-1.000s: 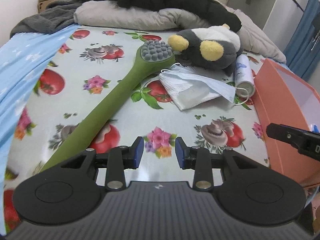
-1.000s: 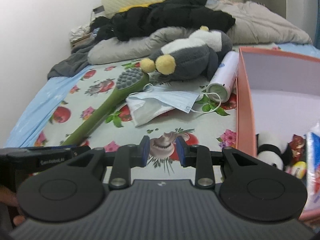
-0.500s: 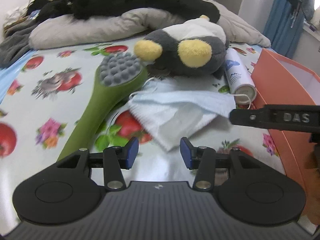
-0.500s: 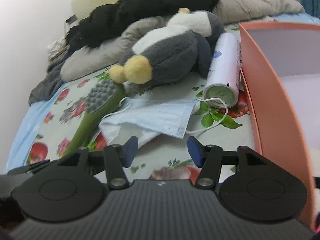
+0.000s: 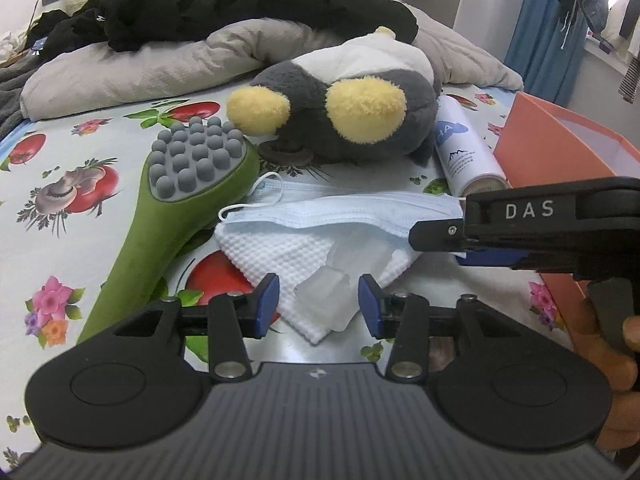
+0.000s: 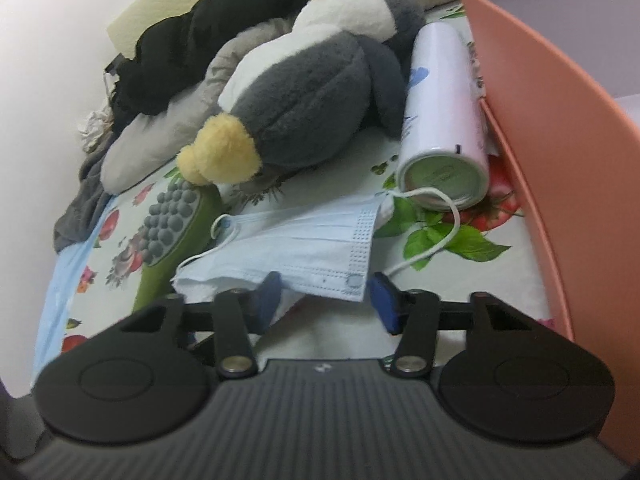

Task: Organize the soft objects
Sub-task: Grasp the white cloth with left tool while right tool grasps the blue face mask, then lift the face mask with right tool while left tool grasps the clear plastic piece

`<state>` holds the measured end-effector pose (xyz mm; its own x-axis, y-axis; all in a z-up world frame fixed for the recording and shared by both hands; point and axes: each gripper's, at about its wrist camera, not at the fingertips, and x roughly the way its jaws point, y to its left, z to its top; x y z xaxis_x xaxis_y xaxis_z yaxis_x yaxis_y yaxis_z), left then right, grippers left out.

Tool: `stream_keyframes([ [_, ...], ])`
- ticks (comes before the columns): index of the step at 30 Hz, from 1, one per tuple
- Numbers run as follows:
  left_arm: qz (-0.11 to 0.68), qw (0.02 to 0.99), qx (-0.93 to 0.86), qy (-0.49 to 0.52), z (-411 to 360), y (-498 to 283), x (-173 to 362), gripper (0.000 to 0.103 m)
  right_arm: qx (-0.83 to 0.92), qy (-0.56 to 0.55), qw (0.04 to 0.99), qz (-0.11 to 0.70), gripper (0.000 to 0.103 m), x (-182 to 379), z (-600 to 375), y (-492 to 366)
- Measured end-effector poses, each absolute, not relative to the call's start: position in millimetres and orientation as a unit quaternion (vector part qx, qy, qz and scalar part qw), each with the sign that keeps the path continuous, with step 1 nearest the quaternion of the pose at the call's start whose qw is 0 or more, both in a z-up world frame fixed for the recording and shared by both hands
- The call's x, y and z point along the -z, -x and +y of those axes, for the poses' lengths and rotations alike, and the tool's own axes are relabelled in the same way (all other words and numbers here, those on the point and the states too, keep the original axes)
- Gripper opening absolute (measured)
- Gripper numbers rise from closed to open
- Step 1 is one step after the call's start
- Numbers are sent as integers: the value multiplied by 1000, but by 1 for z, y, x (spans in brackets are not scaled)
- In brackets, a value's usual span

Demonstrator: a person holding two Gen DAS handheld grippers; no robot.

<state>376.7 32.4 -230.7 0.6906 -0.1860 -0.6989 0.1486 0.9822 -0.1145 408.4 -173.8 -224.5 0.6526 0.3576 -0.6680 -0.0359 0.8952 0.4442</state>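
Orange box [image 6: 560, 128] cut off right

Green massager [image 5: 188, 196] with grey nubs lying on the flowered sheet [image 5: 80, 208], handle running toward the camera. White spray can [image 6: 444, 120] on its side, touching the orange box wall, base facing forward. Black clothes [image 5: 240, 4] heaped over a grey quilt [image 5: 132, 64] at the bed's far end. Blue curtain [image 5: 548, 28] at the far right. Cream headboard [image 6: 160, 4] behind the heap.
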Motion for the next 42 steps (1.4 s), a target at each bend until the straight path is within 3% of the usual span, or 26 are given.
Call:
stream_keyframes([
  [2,382,919,96,28,32,-377,232,38,-113,-197,889,398,25,222,-173,-408],
  [3,382,918,100,29,31,-377,231,34,-113,-192,891,395,19,220,-172,-407],
  [9,367,925,95,26,29,-371,223,25,-115,-160,911,362,6,199,-167,-395],
  [11,363,927,91,33,30,-367,218,20,-129,-152,916,349,5,189,-165,-390],
  [26,315,941,56,107,49,-276,154,18,-179,-99,944,260,5,114,-148,-321],
  [36,326,935,23,136,67,-208,156,18,-189,-89,938,275,5,107,-158,-263],
  [42,365,918,-16,156,81,-181,178,18,-203,-57,925,317,5,130,-151,-222],
])
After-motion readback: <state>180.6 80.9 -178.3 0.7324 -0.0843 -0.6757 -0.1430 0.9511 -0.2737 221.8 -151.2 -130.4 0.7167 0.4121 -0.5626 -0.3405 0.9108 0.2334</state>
